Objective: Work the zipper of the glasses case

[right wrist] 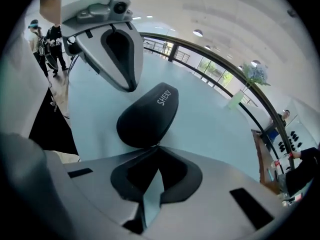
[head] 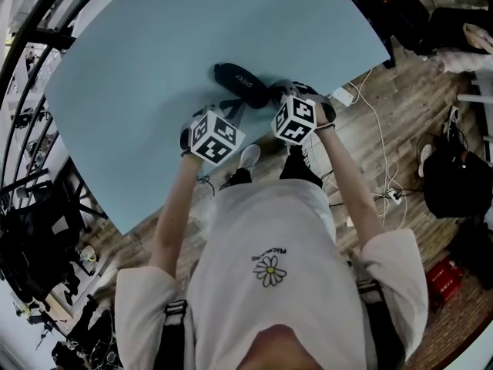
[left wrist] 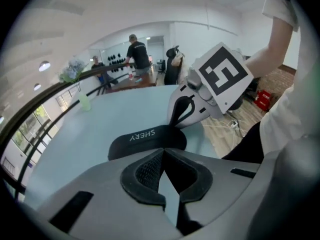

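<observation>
You're holding the left gripper (left wrist: 162, 150) and right gripper (right wrist: 158, 146) shut beside the glasses case (right wrist: 147, 115); be opening the right squarely over its zipper pull.

One black glasses case (head: 241, 85), two grippers, left gripper (left wrist: 162, 154) and right gripper (right wrist: 157, 148), one pale blue table (head: 192, 37)

Glasses case (right wrist: 147, 115): near end hidden behind the right claw (right wrist: 158, 146), centre of the right gripper view. Zipper pull: too small to tell at that claw's tips. Worktop (head: 154, 68): far side cut by the head view's top edge.
</observation>
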`<state>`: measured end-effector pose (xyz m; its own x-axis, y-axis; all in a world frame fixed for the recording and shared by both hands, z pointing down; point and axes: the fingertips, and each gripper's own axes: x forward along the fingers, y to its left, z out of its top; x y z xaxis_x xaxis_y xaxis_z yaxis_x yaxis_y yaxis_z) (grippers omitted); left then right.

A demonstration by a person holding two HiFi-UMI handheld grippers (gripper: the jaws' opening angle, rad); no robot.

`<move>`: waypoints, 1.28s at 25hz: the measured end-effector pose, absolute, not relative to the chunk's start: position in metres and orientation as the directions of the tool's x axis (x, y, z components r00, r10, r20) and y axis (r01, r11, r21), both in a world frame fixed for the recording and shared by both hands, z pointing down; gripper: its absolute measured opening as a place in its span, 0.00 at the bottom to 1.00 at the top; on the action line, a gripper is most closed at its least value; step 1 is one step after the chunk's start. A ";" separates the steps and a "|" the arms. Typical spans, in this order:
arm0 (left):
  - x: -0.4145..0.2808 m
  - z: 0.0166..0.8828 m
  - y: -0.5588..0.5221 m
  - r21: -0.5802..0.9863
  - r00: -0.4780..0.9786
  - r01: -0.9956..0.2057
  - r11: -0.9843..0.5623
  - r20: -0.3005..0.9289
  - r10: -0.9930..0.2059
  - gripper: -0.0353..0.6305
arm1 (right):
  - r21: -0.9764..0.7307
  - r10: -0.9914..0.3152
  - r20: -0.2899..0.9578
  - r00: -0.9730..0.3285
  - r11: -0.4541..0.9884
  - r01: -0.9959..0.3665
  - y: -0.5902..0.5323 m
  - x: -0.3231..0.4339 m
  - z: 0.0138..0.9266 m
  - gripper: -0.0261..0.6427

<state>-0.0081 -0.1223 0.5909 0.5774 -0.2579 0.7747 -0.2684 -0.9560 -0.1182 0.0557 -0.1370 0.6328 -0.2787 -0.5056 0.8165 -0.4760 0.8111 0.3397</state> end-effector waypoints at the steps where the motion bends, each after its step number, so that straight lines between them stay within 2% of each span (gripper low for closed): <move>1: -0.004 0.587 -0.130 -0.167 0.585 -0.275 -0.947 0.753 -0.302 0.07 | 0.339 -0.505 0.816 -0.280 0.812 -0.476 -0.139 0.060 0.633 0.05; 4: 0.012 0.575 -0.153 -0.286 0.612 -0.278 -0.917 0.683 -0.398 0.07 | 0.331 -0.505 0.813 -0.291 0.811 -0.481 -0.138 0.064 0.635 0.05; 6: 0.024 0.573 -0.161 -0.311 0.624 -0.250 -0.917 0.672 -0.399 0.07 | 0.322 -0.505 0.810 -0.300 0.809 -0.492 -0.136 0.062 0.635 0.05; 9: 0.032 0.586 -0.166 -0.290 0.603 -0.207 -0.934 0.714 -0.356 0.07 | 0.310 -0.501 0.809 -0.308 0.808 -0.501 -0.135 0.060 0.636 0.05; 13: 0.031 0.591 -0.168 -0.222 0.600 -0.250 -0.942 0.728 -0.331 0.07 | 0.270 -0.491 0.807 -0.328 0.801 -0.534 -0.128 0.058 0.634 0.05; 17: 0.031 0.591 -0.166 -0.250 0.598 -0.244 -0.937 0.722 -0.348 0.07 | 0.172 -0.474 0.806 -0.356 0.761 -0.625 -0.109 0.049 0.631 0.05; 23: 0.029 0.590 -0.168 -0.243 0.622 -0.234 -0.941 0.706 -0.337 0.07 | -0.003 -0.541 0.771 -0.337 0.525 -0.851 -0.098 0.019 0.627 0.05; 32: 0.038 0.593 -0.165 -0.200 0.633 -0.132 -0.971 0.737 -0.237 0.07 | -0.155 -0.628 0.726 -0.281 0.248 -0.956 -0.105 0.003 0.633 0.05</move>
<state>0.0379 -0.1649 0.5929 0.6329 -0.2374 0.7370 -0.1317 -0.9710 -0.1997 0.0027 -0.1052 0.6331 -0.2806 -0.6282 0.7257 -0.9563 0.2479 -0.1551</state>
